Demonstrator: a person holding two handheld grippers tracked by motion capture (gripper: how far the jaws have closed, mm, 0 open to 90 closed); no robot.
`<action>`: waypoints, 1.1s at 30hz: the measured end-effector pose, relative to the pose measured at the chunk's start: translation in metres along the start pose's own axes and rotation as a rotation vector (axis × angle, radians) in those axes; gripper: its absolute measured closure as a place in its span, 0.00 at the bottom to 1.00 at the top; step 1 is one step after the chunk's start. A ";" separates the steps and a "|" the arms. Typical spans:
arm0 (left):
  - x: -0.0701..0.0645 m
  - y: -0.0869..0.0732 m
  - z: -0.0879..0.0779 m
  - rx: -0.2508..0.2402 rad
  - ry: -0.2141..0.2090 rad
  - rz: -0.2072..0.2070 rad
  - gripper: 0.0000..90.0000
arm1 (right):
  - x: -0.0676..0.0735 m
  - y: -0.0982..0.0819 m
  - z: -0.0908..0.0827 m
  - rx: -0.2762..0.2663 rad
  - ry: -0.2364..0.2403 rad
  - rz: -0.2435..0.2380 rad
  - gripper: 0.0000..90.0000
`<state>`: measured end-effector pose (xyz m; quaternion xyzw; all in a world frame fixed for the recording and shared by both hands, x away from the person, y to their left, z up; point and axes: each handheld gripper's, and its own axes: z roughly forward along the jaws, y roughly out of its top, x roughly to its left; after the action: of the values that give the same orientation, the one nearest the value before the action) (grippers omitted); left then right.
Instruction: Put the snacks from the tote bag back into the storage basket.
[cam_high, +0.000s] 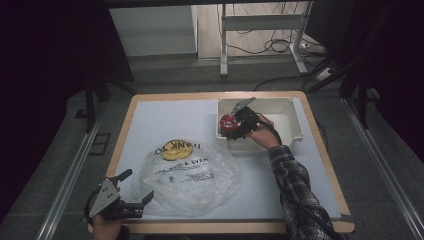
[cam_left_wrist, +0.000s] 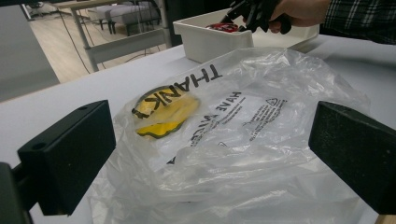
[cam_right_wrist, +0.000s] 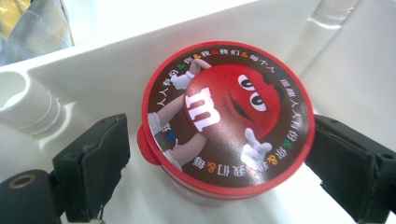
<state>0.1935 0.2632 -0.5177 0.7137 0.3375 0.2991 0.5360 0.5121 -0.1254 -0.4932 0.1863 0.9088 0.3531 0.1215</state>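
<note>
Candy tub (cam_right_wrist: 229, 121) sits between right hand-held gripper (cam_right_wrist: 219, 158) jaws.

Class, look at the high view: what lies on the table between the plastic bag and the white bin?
Nothing: in the high view, only a bare stretch of the table's pale surface separates the plastic bag from the white bin.

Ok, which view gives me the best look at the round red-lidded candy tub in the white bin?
The right gripper view: the round red-lidded candy tub sits close up between the open tongs. The high view shows it small, inside the white plastic bin. The left gripper view catches just a red sliver.
</note>
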 end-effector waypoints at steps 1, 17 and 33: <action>0.000 0.000 0.000 0.000 0.000 0.000 0.01 | 0.000 0.000 -0.001 0.000 -0.005 -0.002 0.09; 0.000 0.000 0.000 0.001 0.001 0.003 0.01 | 0.005 -0.003 -0.012 -0.023 -0.022 -0.010 0.08; 0.000 0.000 0.000 0.002 0.002 0.002 0.01 | 0.010 -0.009 -0.023 -0.042 -0.026 -0.001 0.05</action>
<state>0.1935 0.2628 -0.5180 0.7141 0.3379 0.3000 0.5346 0.4926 -0.1410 -0.4835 0.1877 0.8995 0.3697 0.1374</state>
